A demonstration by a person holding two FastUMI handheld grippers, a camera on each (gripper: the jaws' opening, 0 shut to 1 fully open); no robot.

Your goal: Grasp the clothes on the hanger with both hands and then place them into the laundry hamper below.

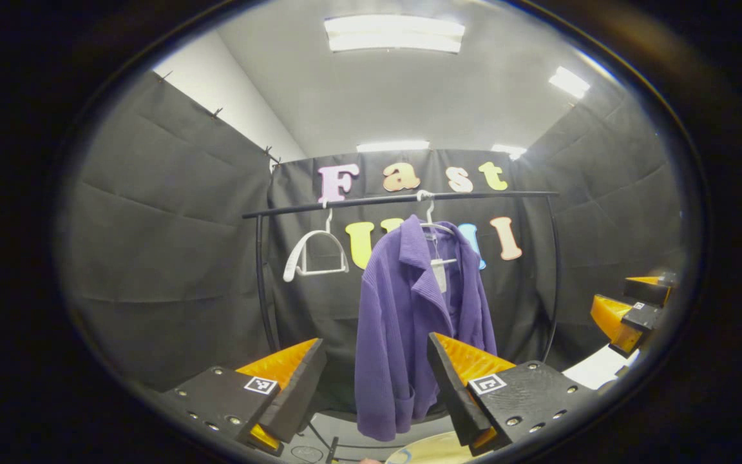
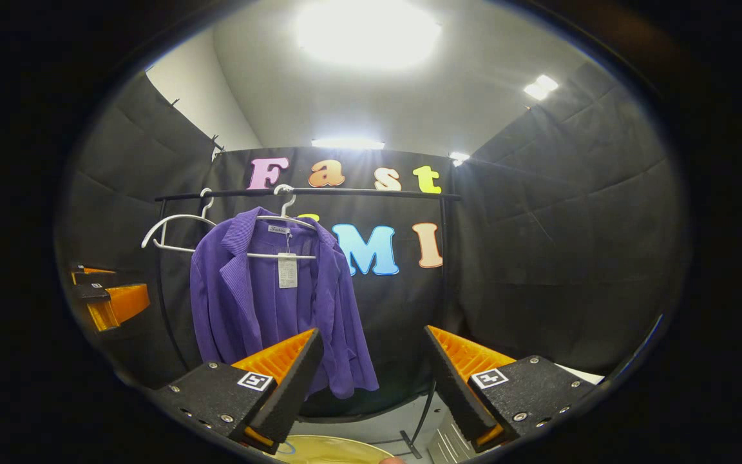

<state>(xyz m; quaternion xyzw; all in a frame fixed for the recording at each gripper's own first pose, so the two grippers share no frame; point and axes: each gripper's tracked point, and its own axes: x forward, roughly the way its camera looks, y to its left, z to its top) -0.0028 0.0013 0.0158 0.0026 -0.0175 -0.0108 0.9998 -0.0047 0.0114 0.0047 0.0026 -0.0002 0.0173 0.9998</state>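
Observation:
A purple jacket (image 1: 403,322) hangs on a white hanger (image 1: 437,227) from a black rail (image 1: 403,200); in the right gripper view the jacket (image 2: 268,303) hangs left of centre. My left gripper (image 1: 377,393) stands open, short of the jacket, with the fabric seen between its orange fingers. My right gripper (image 2: 374,386) is open too, with the jacket beyond its left finger (image 2: 287,370). A pale rim of the hamper (image 1: 429,448) shows at the bottom, as does the hamper (image 2: 332,449) under the right gripper. The right gripper (image 1: 632,309) appears at the far right, the left gripper (image 2: 110,296) at the far left.
An empty white hanger (image 1: 315,251) hangs on the rail left of the jacket, the same empty hanger (image 2: 174,232) in the right gripper view. The rail's black posts (image 1: 261,283) stand on either side. Black cloth walls close the booth all round.

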